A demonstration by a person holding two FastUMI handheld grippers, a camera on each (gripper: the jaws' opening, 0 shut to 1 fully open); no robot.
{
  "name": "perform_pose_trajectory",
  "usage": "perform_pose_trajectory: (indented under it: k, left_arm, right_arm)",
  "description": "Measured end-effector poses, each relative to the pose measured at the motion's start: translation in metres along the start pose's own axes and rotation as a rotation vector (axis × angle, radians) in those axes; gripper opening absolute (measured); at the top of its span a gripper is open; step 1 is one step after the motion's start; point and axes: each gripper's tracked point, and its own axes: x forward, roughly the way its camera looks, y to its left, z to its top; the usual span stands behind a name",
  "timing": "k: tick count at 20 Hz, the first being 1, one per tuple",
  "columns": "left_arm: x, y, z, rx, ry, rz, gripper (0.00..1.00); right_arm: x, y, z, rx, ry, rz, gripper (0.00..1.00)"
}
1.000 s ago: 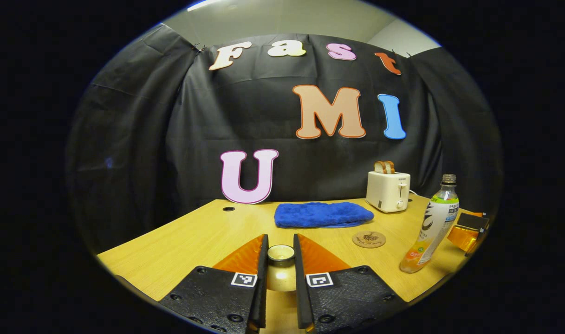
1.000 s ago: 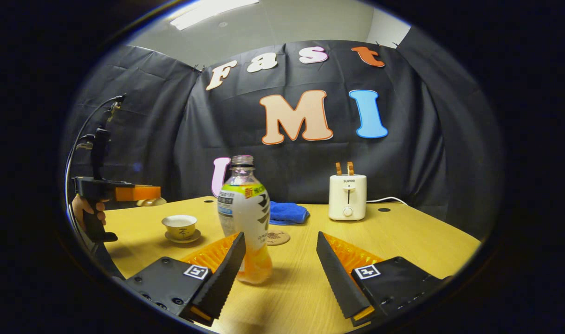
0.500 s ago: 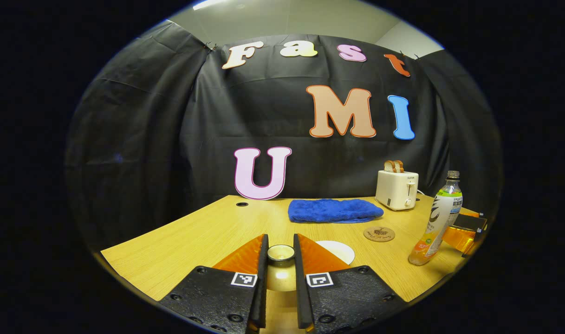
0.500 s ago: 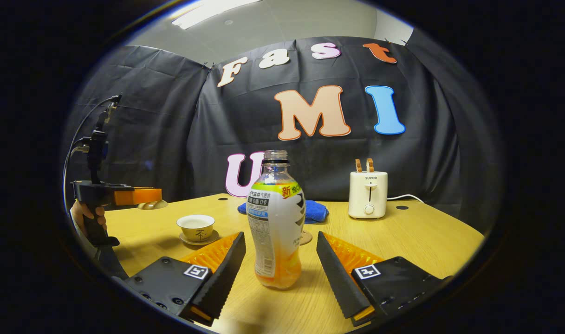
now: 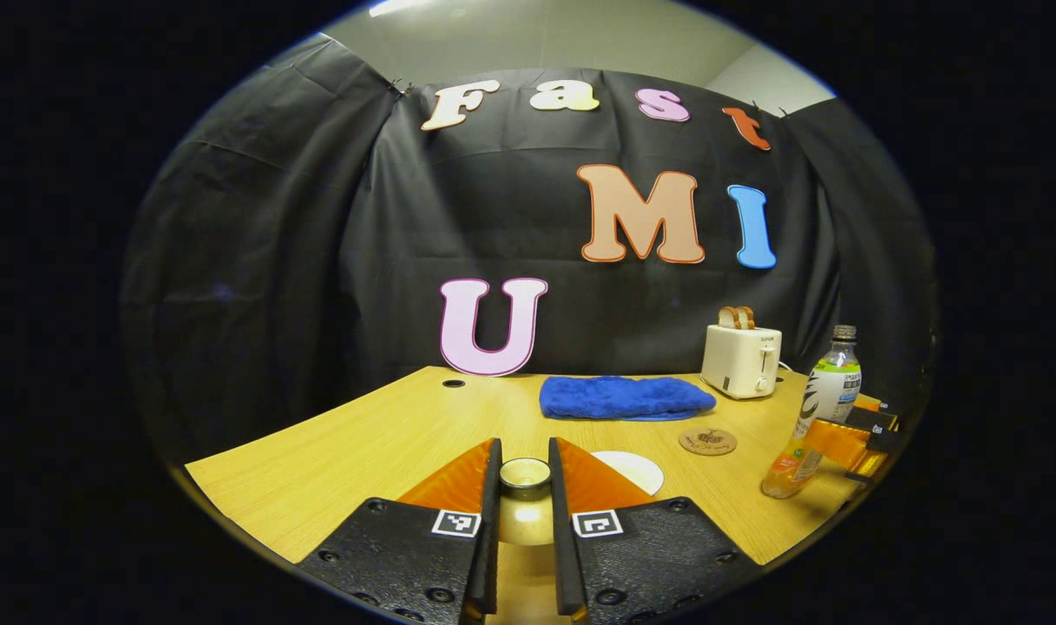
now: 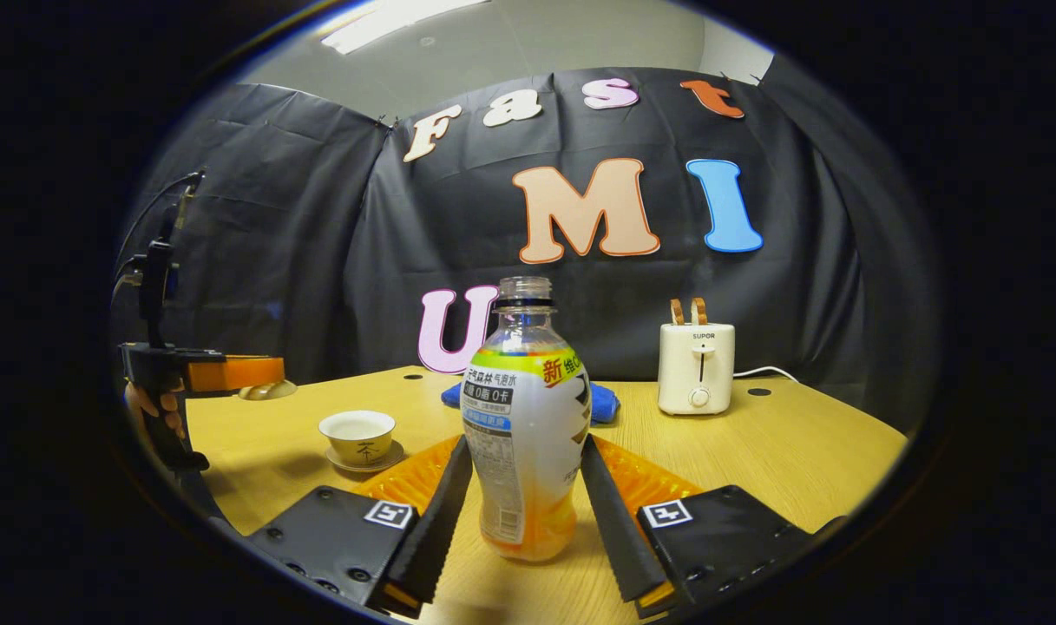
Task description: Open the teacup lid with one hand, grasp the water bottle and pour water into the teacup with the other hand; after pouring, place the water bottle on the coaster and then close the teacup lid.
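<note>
Between right claw [image 6: 522, 503] fingers, upright water bottle [image 6: 525, 417] clamped, left claw [image 5: 523, 490] gripping teacup lid [image 5: 525, 474].

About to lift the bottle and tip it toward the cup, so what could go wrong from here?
1. The water bottle has no cap, so tilting it early could spill on the table.
2. The right gripper meets the bottle's rounded body; a loose grip may let it slip.
3. The left gripper holds the teacup lid in the air near the open teacup; the bottle's swing could knock it.
</note>
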Motion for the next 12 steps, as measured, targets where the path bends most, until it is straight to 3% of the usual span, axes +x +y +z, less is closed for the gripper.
perform_pose_trajectory:
  k: [5, 12]
  left_arm:
    - [0.001, 0.005, -0.002, -0.011, -0.001, 0.010, 0.24]
    - [0.002, 0.014, -0.008, -0.032, 0.005, 0.032, 0.23]
  right_arm:
    - [0.005, 0.001, -0.001, 0.002, 0.009, 0.005, 0.70]
    - [0.008, 0.005, -0.002, -0.003, 0.010, 0.018, 0.69]
